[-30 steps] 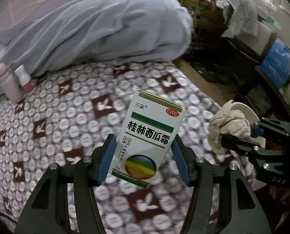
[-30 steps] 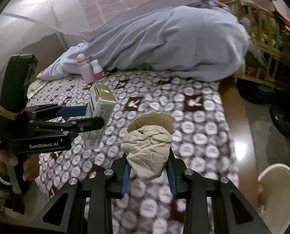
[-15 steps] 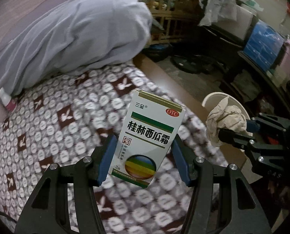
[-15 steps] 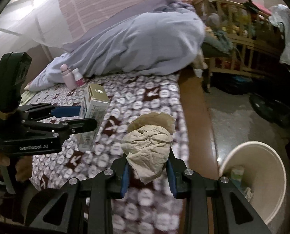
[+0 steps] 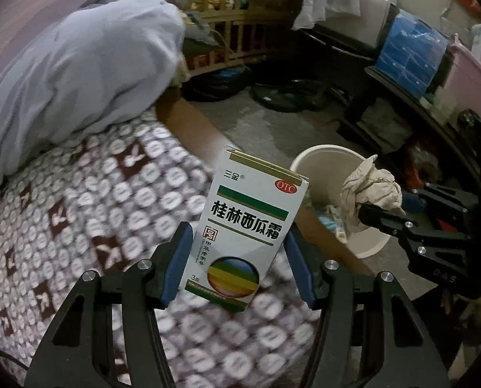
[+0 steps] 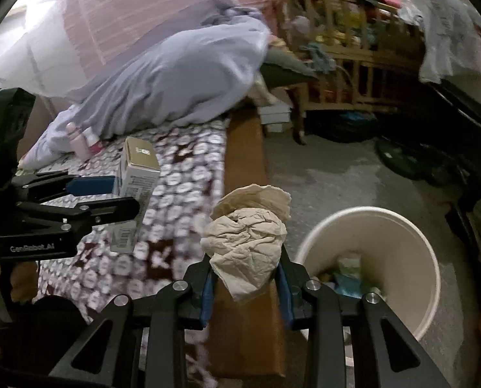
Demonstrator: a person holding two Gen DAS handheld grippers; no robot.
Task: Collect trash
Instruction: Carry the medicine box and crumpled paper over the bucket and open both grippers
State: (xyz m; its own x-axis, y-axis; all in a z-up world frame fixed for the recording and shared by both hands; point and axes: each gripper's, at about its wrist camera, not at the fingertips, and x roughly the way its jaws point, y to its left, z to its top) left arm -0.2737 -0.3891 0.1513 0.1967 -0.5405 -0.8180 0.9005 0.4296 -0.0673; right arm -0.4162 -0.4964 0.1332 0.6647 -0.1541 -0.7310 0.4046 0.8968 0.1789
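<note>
Blue-padded, my left gripper (image 5: 237,255) stands half open, clamping the white medicine box (image 5: 245,232) over the bed; my right gripper (image 6: 245,286), nearly closed, pinches crumpled paper (image 6: 246,245) beside the bin (image 6: 402,226).

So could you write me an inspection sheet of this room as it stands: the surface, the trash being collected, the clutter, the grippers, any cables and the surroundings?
Surface: bed with a rabbit-print cover, wooden edge toward the floor.
Job's things: medicine box and crumpled tissue, both held in the air; white trash bin on the floor beside the bed, some litter already inside.
Clutter: grey-blue quilt heaped on the bed; two small pink bottles by it.
Grippers: left gripper shut on the medicine box; right gripper shut on the crumpled tissue, near the bin.
Cables: nothing seen for certain.
Surroundings: wooden crib piled with things, blue crate, dim crowded floor.
</note>
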